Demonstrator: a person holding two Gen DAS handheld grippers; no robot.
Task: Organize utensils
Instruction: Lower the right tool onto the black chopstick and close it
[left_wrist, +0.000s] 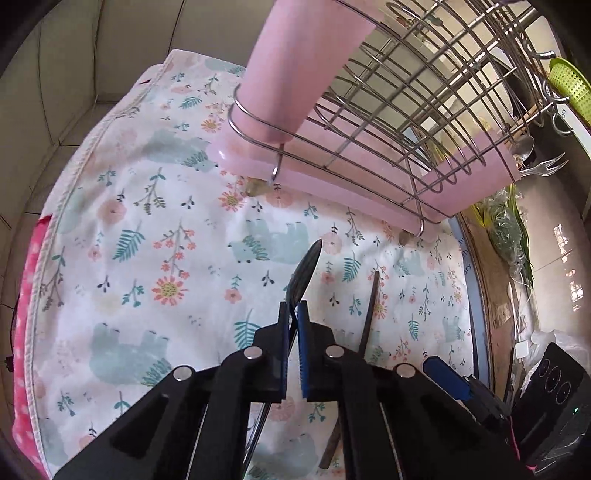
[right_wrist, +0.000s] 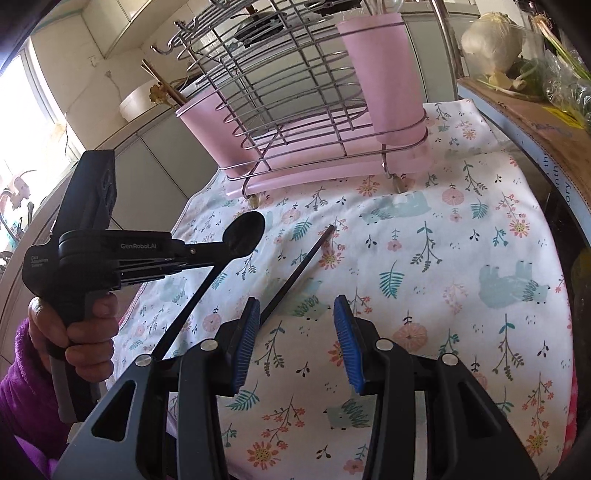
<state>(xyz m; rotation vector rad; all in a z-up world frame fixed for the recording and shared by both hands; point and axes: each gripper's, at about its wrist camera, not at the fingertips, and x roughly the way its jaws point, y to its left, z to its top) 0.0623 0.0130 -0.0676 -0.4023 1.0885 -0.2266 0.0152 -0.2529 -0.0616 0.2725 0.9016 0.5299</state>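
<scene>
- Left tongs (left_wrist: 293, 314), at the left of the right wrist view, are clamped on the neck of a dark spoon (left_wrist: 303, 275); its bowl sticks out past the fingertips toward the rack, and its handle runs back down under the tongs, so its long axis lies along the fingers.
- Right tongs (right_wrist: 297, 314) hang over the floral cloth (right_wrist: 461, 266) with their blue pads (right_wrist: 349, 341) spread apart and nothing between them.
- One dark chopstick (right_wrist: 295, 273) lies on the cloth covering the counter, slanting from beside the right tongs' left finger up toward the rack; in the left wrist view it lies just right of the left tongs.
- Behind stands a wire dish rack (right_wrist: 295, 77) on a pink tray (right_wrist: 306, 173).
- Its left pink cup (right_wrist: 207, 122) holds gold-tipped sticks; the right pink cup (right_wrist: 391, 74) holds utensils, too cropped to name.
- Farther right, vegetables (right_wrist: 495, 37) sit on a cardboard box (right_wrist: 535, 125).
</scene>
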